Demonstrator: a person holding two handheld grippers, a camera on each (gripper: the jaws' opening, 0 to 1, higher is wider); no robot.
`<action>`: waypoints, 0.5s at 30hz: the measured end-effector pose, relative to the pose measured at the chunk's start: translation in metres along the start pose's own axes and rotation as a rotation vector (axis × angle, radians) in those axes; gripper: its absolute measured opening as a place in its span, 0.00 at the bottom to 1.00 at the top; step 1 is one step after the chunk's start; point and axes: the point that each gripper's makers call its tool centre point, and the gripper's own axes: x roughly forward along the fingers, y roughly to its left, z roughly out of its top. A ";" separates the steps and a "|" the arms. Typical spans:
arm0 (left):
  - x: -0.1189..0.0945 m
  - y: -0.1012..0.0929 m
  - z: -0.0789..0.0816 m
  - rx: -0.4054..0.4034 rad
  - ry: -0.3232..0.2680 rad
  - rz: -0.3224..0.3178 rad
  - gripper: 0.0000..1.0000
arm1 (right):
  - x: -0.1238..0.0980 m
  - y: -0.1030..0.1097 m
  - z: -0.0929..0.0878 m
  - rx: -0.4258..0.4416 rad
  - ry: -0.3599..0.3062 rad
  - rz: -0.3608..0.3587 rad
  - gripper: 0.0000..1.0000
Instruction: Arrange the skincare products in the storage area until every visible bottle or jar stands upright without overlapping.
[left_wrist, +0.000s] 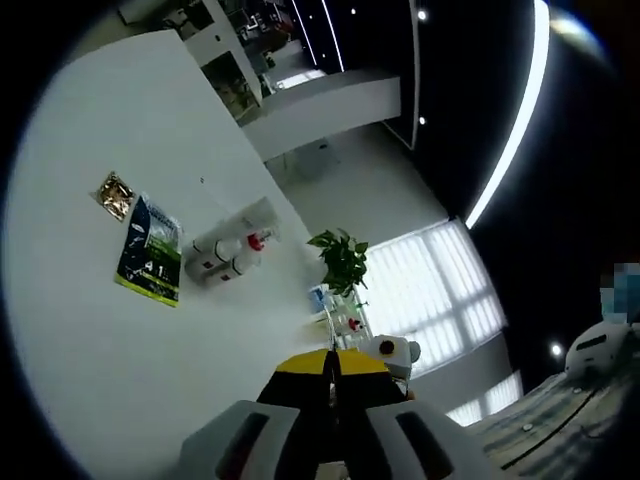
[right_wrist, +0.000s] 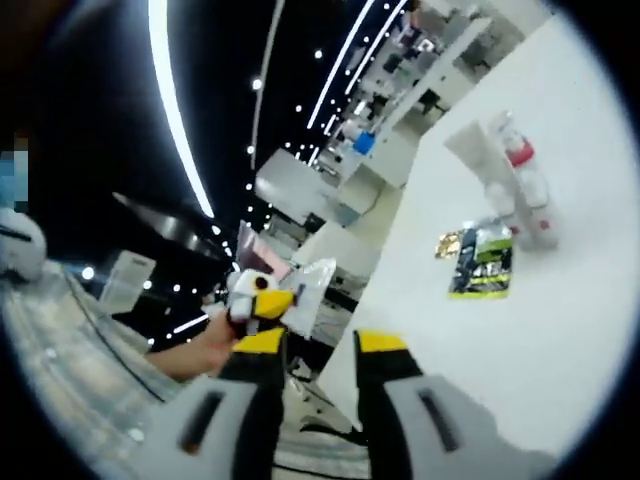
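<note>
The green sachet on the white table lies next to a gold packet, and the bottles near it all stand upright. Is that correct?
Not quite. The green sachet does lie on the white table next to the gold packet, but the bottles near it lie on their sides, not upright. The left gripper view shows this most clearly.

Bright ceiling strips (left_wrist: 510, 130), dim surroundings, fisheye-warped edges.

left tool (left_wrist: 334, 368): jaws together | white bottles (left_wrist: 222, 260) lying on table (left_wrist: 90, 380) | green packet (left_wrist: 150, 250) beside
</note>
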 end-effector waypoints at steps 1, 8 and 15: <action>-0.001 0.003 0.002 0.001 -0.002 0.005 0.01 | -0.001 -0.001 0.000 -0.029 -0.004 -0.011 0.35; -0.015 0.052 0.028 0.000 -0.014 0.117 0.01 | -0.011 -0.010 0.001 -0.154 -0.024 -0.102 0.56; -0.020 0.100 0.055 -0.005 -0.002 0.224 0.01 | -0.023 -0.018 0.007 -0.246 -0.054 -0.183 0.68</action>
